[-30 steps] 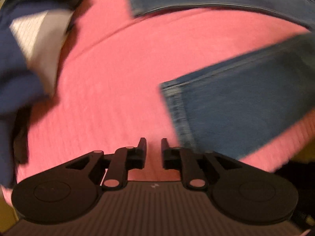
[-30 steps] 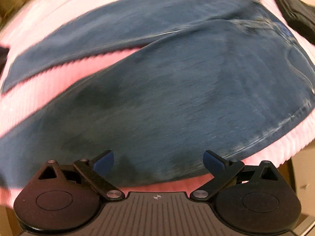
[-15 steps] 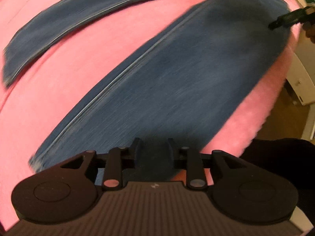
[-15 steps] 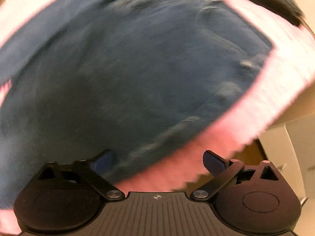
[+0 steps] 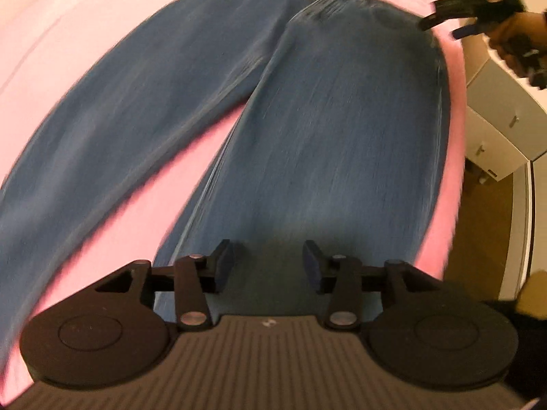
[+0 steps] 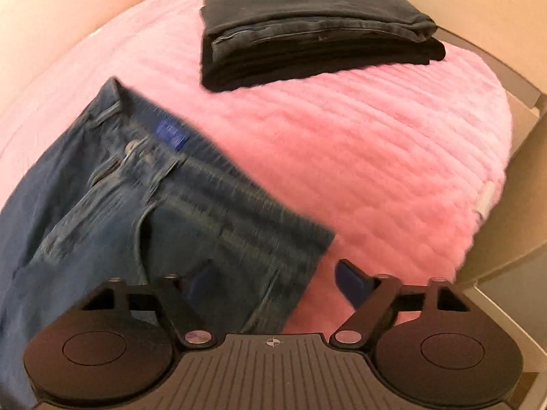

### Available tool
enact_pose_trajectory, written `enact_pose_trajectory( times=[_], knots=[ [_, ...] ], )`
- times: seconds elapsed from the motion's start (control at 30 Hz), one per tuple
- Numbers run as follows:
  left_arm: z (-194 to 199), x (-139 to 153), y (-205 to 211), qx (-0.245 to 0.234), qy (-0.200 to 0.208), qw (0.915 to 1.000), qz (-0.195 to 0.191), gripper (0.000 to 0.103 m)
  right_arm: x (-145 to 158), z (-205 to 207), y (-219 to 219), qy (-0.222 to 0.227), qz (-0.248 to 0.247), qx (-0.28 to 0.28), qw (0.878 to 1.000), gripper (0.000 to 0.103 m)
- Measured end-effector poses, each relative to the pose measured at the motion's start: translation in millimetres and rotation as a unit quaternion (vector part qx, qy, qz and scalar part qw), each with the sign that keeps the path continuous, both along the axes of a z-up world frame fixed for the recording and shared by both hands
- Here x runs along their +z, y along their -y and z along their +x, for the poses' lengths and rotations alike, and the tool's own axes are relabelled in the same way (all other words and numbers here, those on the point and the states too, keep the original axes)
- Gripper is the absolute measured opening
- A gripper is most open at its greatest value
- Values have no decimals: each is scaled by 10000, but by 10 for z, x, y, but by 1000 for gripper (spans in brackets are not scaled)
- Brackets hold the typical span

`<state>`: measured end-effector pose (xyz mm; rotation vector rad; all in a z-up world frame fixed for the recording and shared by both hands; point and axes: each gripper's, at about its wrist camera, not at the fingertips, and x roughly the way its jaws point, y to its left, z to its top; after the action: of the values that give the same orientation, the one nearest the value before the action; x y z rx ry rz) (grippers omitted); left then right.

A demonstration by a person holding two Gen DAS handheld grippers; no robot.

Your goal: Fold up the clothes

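Note:
Blue jeans (image 5: pixel 307 130) lie spread flat on a pink blanket (image 5: pixel 68 51), legs apart, waistband at the far end. My left gripper (image 5: pixel 270 266) is open and empty, hovering over the near leg. In the right wrist view the jeans' waistband (image 6: pixel 191 198) with its blue label lies at the left. My right gripper (image 6: pixel 273 283) is open and empty over the waistband corner. The right gripper also shows in the left wrist view (image 5: pixel 454 20), top right, above the waist.
A stack of folded dark clothes (image 6: pixel 307 34) sits at the far end of the pink blanket (image 6: pixel 376 157). The bed edge drops off at the right. White drawers (image 5: pixel 502 119) stand beside the bed.
Both grippers have swung along the jeans towards the waist end. The left gripper's jaws have opened wider. The right gripper now looks at the waistband and the folded stack.

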<state>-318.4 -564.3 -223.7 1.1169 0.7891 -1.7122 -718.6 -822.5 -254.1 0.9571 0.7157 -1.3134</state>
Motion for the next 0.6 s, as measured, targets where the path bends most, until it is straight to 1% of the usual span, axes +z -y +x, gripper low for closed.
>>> enact_pose_trajectory(
  times=[0.03,0.1,0.13,0.17,0.2,0.33,0.4,0.47,0.5,0.53,0.57,0.6],
  knots=[
    [-104,-4,160,-120,-1,9999,-78,44,-27,-48,52,98,39,-8,9999,79],
    [-338,-9,487,-382,16,9990,-248,45,-85,-129,134,259,152,-14,9995,54],
    [-434,-19,621,-483,22,9984,-305,47,-83,-171,134,277,163,-12,9995,47],
    [-529,-31,752,-574,32,9977,-358,48,-74,-215,132,290,167,-6,9994,28],
    [-600,-62,872,-664,50,9971,-378,48,-35,-271,117,281,128,22,9995,16],
    [-824,-193,1261,-966,116,9946,-366,48,-8,-418,85,348,167,123,9992,16],
    [-921,-226,1323,-1103,108,9933,-318,48,80,-328,110,162,160,288,9993,18],
    [-983,-279,1359,-1185,149,9925,-271,48,201,-152,125,-191,35,531,9984,21],
    [-990,-296,1366,-1176,148,9927,-245,48,270,-49,108,-358,-101,708,9968,28],
    [-986,-313,1377,-1134,113,9932,-225,49,322,29,94,-484,-238,859,9948,31],
    [-979,-328,1386,-1092,81,9938,-208,49,373,123,103,-676,-368,1002,9920,41],
    [-974,-354,1391,-1065,59,9941,-197,50,425,217,113,-868,-497,1144,9884,58]
  ],
)
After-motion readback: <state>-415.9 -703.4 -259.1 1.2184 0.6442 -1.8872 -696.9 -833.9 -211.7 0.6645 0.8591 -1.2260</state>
